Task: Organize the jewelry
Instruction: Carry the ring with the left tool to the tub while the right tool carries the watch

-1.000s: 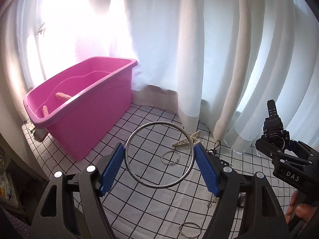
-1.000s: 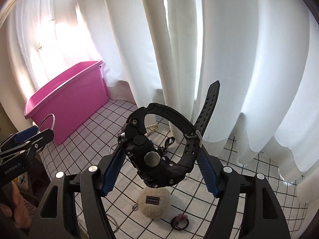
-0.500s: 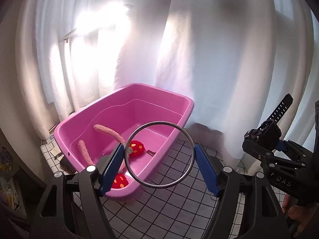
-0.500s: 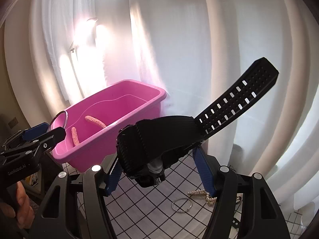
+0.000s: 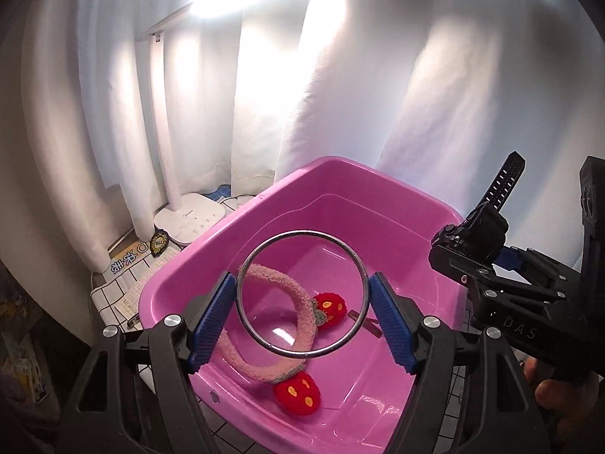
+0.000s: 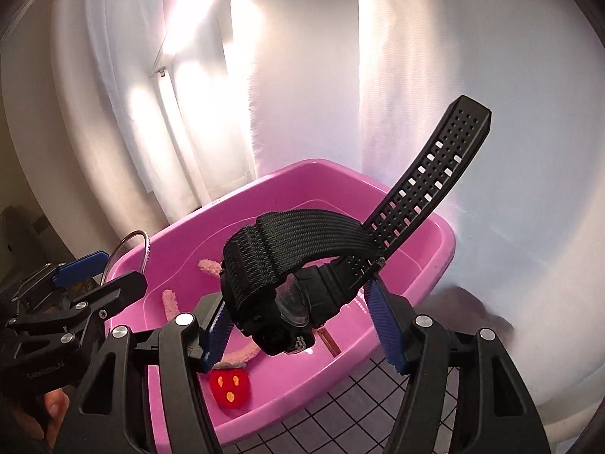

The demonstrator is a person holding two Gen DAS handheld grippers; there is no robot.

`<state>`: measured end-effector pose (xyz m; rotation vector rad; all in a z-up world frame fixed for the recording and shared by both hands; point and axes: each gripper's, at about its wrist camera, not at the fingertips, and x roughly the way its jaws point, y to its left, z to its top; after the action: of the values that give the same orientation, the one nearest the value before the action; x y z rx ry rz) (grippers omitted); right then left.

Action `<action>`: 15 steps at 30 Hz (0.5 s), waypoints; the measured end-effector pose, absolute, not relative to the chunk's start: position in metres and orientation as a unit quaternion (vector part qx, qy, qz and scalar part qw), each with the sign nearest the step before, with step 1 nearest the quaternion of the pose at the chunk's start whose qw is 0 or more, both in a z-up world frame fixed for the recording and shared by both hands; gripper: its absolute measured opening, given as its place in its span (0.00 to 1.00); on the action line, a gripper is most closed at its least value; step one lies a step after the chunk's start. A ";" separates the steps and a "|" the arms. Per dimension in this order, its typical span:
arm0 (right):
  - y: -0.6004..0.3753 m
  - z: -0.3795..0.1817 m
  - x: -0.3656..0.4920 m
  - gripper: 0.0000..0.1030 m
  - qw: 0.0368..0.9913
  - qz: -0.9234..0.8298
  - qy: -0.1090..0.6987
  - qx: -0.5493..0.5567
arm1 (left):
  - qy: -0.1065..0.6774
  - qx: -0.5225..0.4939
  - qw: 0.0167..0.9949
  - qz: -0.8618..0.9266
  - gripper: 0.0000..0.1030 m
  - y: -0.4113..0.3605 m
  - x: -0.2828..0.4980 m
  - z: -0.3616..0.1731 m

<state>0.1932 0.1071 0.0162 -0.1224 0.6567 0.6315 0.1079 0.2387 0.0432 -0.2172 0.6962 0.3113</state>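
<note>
1. Over the pink tub [image 5: 378, 189] we've got both tools loaded: left tool [image 5: 302, 308] clamps the metal ring [image 5: 261, 255] by its sides; right tool [image 6: 298, 325] grips the black watch [image 6: 287, 276], loose strap end sticking up.
2. Risk w/ the ring: it's thin & smooth, held only at two edge points. A tilt or bump and it could pivot out, maybe outside the tub.
3. Risk w/ the watch: the hold looks off-centre, body hanging low. It could swing or slip early, & the strap might catch on a finger when let go.
4. Tools sit near each other; a careless move could knock them together.
5. The pink headband [image 5: 298, 302] w/ red strawberries lies in the tub, so drops may land on it & bounce.
</note>
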 end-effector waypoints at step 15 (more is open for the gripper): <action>0.151 -0.036 0.265 0.61 0.825 0.291 0.473 -0.103 | 0.462 -0.153 0.862 0.142 0.68 0.277 0.156 -0.017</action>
<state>0.2654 0.1506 -0.0355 -0.2179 1.0050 0.6192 0.1555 0.2766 -0.0174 -0.3218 0.9682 0.2973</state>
